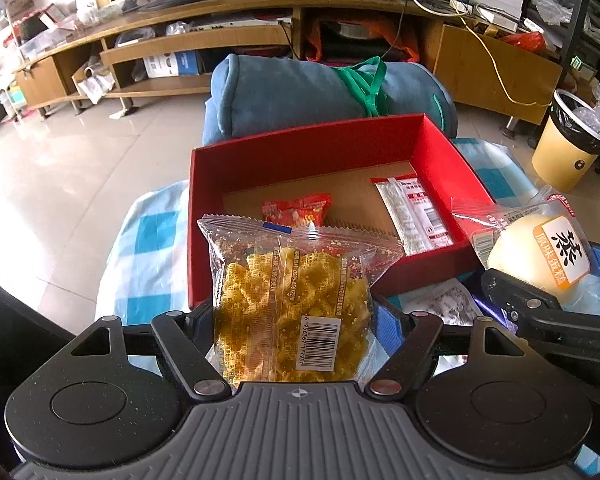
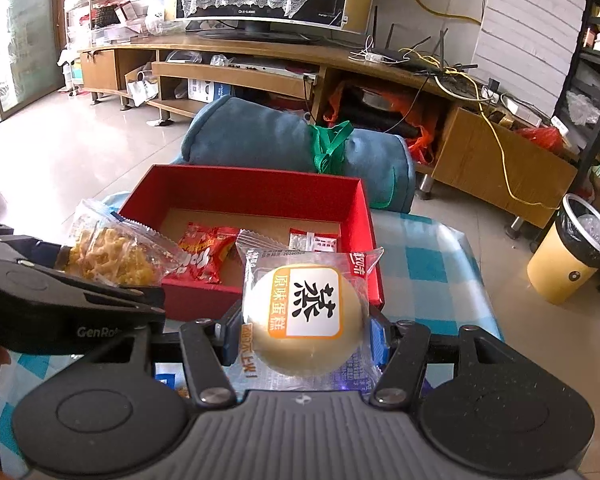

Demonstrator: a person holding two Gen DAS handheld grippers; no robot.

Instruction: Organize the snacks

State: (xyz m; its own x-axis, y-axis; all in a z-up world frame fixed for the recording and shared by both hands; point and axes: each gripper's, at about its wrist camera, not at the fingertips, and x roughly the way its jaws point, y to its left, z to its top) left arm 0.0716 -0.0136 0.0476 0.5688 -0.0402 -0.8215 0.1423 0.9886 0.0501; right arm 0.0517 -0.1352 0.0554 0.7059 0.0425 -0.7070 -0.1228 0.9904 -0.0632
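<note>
Crinkly clear plastic is the weak point: the bag of yellow crisps (image 1: 290, 304) sits clamped between the left gripper (image 1: 292, 320)'s blue pads, standing up just in front of it with its sealed top leaning over the near wall of the red box (image 1: 300, 152). To that gripper's right, the right gripper (image 2: 304, 332) is closed on a wrapped steamed cake (image 2: 304, 312), also held just short of the box's near wall.

Slick film could slide through the pads, I judge, dropping either snack onto the blue checked cloth (image 2: 432, 264) short of the box. Squeezing harder would crush the crisps or dent the soft cake. Both grippers are close together, so they could knock each other on the way in. Ahead, inside the box, a red packet (image 1: 296, 210) and a white sachet (image 1: 414, 216) already lie; letting go on top of them could leave the pile untidy.
</note>
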